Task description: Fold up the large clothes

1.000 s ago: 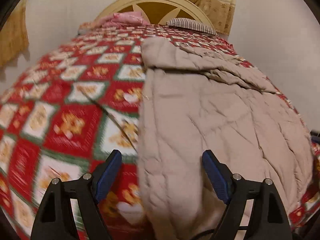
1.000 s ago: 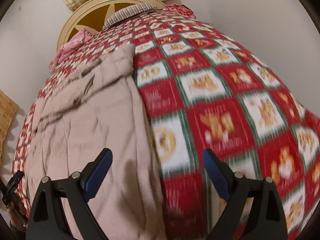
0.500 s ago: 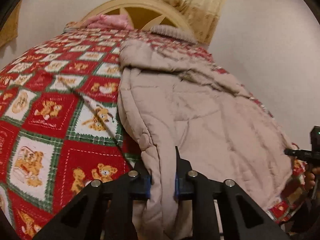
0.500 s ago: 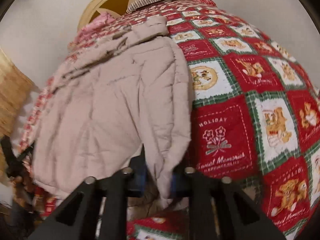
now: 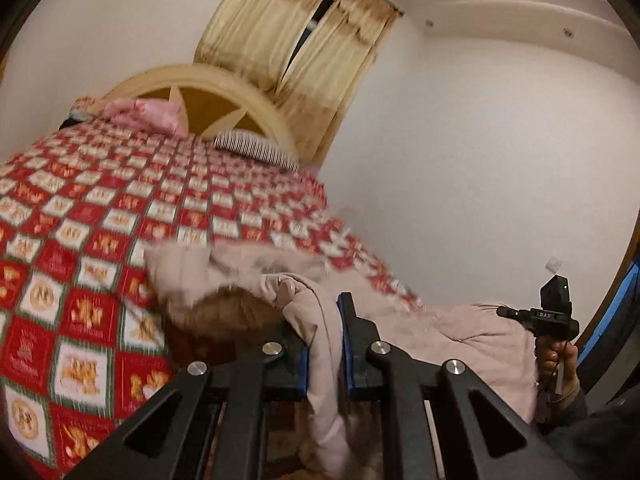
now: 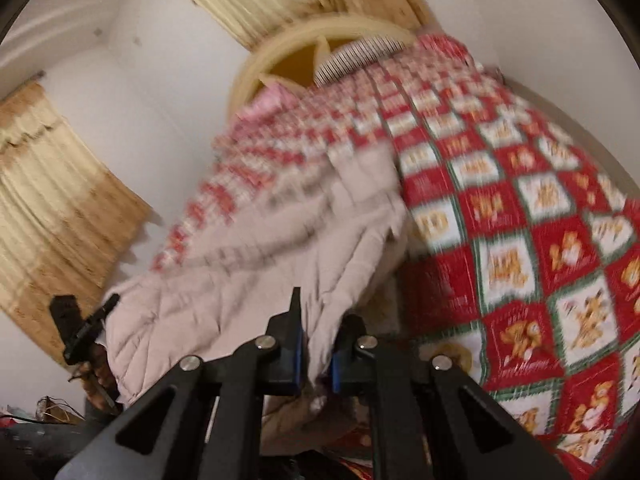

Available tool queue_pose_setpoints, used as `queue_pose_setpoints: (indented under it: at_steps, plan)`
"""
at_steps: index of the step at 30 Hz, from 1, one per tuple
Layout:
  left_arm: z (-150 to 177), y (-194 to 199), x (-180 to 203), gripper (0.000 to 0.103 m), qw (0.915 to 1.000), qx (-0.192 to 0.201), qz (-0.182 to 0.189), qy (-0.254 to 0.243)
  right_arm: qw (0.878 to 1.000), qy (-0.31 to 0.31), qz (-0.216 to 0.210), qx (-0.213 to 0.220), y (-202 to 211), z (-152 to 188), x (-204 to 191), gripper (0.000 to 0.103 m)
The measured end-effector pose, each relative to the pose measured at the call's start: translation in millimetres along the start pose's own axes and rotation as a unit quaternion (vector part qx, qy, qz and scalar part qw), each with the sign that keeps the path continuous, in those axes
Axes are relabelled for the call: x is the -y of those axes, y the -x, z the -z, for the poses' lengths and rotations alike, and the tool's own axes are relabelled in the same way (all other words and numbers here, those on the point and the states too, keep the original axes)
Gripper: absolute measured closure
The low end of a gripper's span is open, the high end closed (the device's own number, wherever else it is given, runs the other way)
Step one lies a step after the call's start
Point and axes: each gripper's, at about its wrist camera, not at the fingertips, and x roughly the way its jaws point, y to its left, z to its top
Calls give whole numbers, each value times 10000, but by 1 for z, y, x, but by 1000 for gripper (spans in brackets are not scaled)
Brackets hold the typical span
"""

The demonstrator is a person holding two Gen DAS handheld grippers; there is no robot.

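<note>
My left gripper (image 5: 325,344) and right gripper (image 6: 316,354) each clamp a near corner of the coat (image 6: 248,280). I hold the hem up off the bed (image 5: 80,240), probably to fold it toward the collar.

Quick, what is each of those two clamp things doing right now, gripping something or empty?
Left gripper: shut on the beige quilted coat.
Right gripper: shut on the same coat's edge.
</note>
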Motion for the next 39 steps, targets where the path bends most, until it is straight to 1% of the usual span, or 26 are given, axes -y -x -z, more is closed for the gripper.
queue_pose_setpoints:
  at_steps: [2, 4, 5, 7, 8, 10, 11, 12, 14, 15, 17, 19, 23, 24, 25, 26, 27, 29, 31, 32, 34, 35, 36, 37, 38, 39]
  plan:
    - [-15, -8, -4, 91, 9999, 6, -59, -114, 9996, 73, 2, 268, 5, -23, -8, 91]
    - [-32, -32, -21, 91, 9996, -93, -218, -139, 9992, 7, 19, 394, -6, -46, -8, 91]
    - [-39, -45, -29, 91, 9993, -183, -288, -169, 9991, -105, -9, 413, -18, -61, -5, 91]
    - [-50, -74, -47, 90, 9973, -326, -579, -299, 9989, -123, 134, 431, -43, -84, -3, 92]
    - [-55, -89, -59, 88, 9967, -441, -632, -242, 9989, -180, 170, 400, -61, -96, -2, 92]
    - [-64, -119, -90, 87, 9945, -685, -785, -52, 9979, -269, 442, 379, -105, -121, 1, 92]
    - [-66, -125, -100, 86, 9939, -773, -784, 114, 9974, -408, 480, 341, -127, -132, 6, 92]
    - [-69, -134, -116, 85, 9925, -906, -719, 402, 9970, -508, 504, 293, -143, -140, 10, 92]
    - [-74, -145, -142, 85, 9882, -1130, -616, 830, 9950, -722, 662, 186, -178, -154, 21, 92]
    - [-74, -146, -150, 85, 9867, -1170, -562, 976, 9939, -856, 685, 70, -200, -162, 31, 92]
    - [-74, -143, -157, 84, 9853, -1282, -479, 1025, 9921, -1015, 736, -84, -229, -169, 43, 92]
    - [-74, -140, -162, 83, 9841, -1391, -314, 1059, 9906, -1110, 773, -204, -246, -168, 52, 92]
    - [-74, -128, -169, 82, 9823, -1516, -232, 1076, 9881, -1261, 834, -281, -271, -163, 68, 92]
    - [-75, -126, -170, 70, 9825, -1506, -366, 1032, 9877, -1282, 841, -307, -276, -162, 71, 92]
    - [-79, -120, -171, 58, 9832, -1384, -779, 899, 9869, -1340, 830, -339, -282, -160, 75, 92]
    - [-83, -114, -172, 33, 9829, -1220, -1144, 773, 9860, -1385, 862, -357, -286, -160, 78, 92]
    - [-87, -104, -176, 19, 9829, -901, -1426, 743, 9849, -1430, 901, -381, -291, -159, 82, 92]
    - [-90, -97, -180, 19, 9811, -542, -1639, 877, 9831, -1567, 847, -410, -299, -158, 91, 92]
    - [-91, -108, -169, 19, 9779, -475, -1901, 735, 9849, -1416, 892, -449, -310, -159, 89, 91]
    - [-90, -117, -159, 19, 9764, -444, -2040, 558, 9863, -1296, 926, -424, -316, -161, 86, 88]
    - [-87, -148, -123, 19, 9730, -497, -2254, -97, 9867, -1194, 1035, -384, -323, -163, 80, 79]
    - [-85, -162, -109, 19, 9702, -512, -2335, -384, 9867, -1182, 1066, -342, -324, -165, 77, 66]
    - [-80, -183, -84, 18, 9650, -526, -2432, -825, 9874, -1171, 1036, -247, -322, -166, 71, 57]
    - [-73, -198, -67, 18, 9608, -578, -2463, -1135, 9883, -1124, 1026, -129, -319, -167, 65, 39]
    - [-67, -217, -51, 18, 9544, -660, -2512, -1473, 9889, -1037, 1062, -10, -315, -167, 55, 23]
    - [-62, -236, -36, 18, 9470, -738, -2558, -1798, 9891, -843, 1191, 188, -309, -166, 42, 16]
